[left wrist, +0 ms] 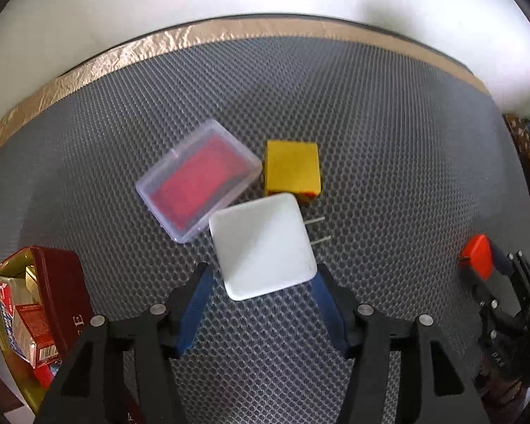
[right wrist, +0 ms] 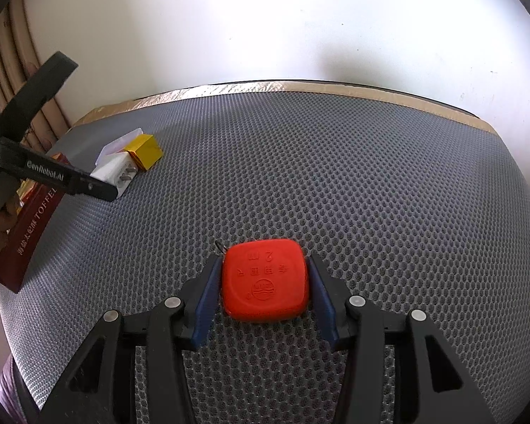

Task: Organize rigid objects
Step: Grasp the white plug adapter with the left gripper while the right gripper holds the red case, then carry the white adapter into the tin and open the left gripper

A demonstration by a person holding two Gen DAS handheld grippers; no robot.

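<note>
A white square charger plug point(left wrist: 261, 247) with two metal prongs lies flat on the grey honeycomb mat point(left wrist: 371, 141). My left gripper point(left wrist: 261, 274) points down at it and is open, its blue pads either side of the plug's near end, a small gap at the left pad. A clear plastic case point(left wrist: 198, 180) with red contents and a yellow box point(left wrist: 291, 168) touch the plug's far side. My right gripper point(right wrist: 263, 263) is shut on a red tape measure point(right wrist: 265, 282), a pad pressing each side. The tape measure point(left wrist: 477, 254) also shows at the right edge.
A dark red and gold tin point(left wrist: 63, 282) holding several small packets stands at the mat's left. From the right wrist the tin point(right wrist: 31, 233) sits behind the left gripper's black frame point(right wrist: 53, 176). The mat's far edge has tan tape point(left wrist: 159, 42) against a white wall.
</note>
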